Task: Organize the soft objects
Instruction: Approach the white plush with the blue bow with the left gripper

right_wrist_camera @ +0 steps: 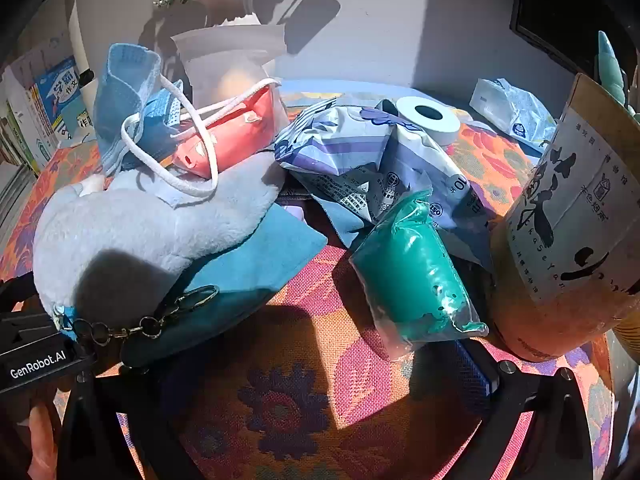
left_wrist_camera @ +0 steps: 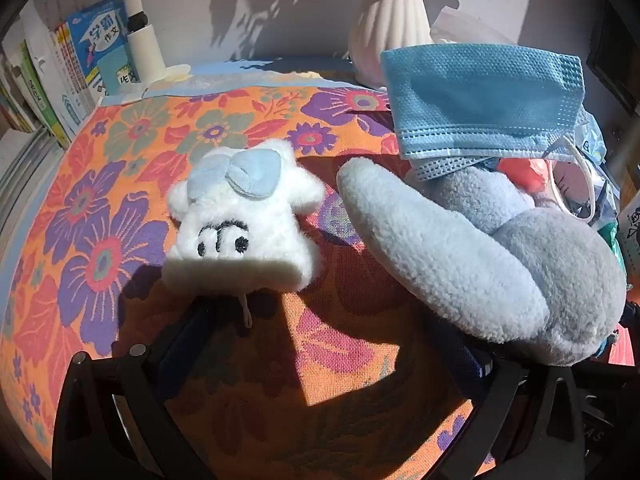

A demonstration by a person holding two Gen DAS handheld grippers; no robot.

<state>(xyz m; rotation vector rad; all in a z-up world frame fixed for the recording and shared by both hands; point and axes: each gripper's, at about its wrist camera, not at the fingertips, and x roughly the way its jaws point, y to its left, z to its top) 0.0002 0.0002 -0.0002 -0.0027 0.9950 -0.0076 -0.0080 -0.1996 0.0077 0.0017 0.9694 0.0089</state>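
Both my hand-held grippers, left (left_wrist_camera: 316,364) and right (right_wrist_camera: 304,364), gape empty; one white plush hat (left_wrist_camera: 240,220) lies just ahead, one grey plush toy (left_wrist_camera: 480,252) beside it.

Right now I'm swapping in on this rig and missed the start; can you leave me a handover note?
Left gripper: open, empty, low over the cloth with the white plush just ahead.
Right gripper: open, empty, facing the pile.
Grey plush lies on a blue pouch, masks draped on top; green pack beside it.
Nothing looks sorted yet; all soft items remain.
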